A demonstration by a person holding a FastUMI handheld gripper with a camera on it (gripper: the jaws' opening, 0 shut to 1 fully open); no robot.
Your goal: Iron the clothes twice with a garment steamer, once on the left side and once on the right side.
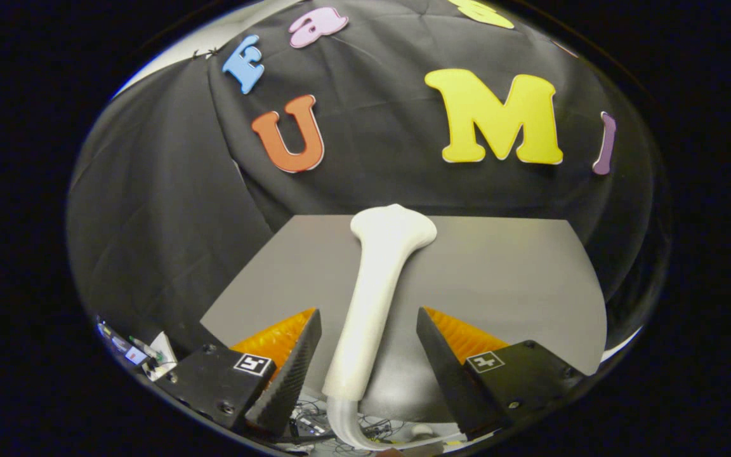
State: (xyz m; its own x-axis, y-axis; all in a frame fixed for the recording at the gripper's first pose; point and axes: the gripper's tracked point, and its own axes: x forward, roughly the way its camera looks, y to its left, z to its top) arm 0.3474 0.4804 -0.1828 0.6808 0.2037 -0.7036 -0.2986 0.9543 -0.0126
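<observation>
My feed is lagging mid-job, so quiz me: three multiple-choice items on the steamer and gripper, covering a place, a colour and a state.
1. Where is the garment steamer?
A. between the fingers
B. far beyond them
C. left of both

2. Its colour?
A. yellow
B. white
C. black

3. The gripper is:
A. shut on the steamer
B. open
C. shut on nothing

Answers: 1 A, its handle runs up the gap between the fingers. 2 B, head and handle are white against the grey surface. 3 B, gaps show on both sides of the handle.

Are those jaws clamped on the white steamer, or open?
Open. The steamer lies on the grey table between the gripper's jaws, with a visible gap on each side of its handle.
</observation>
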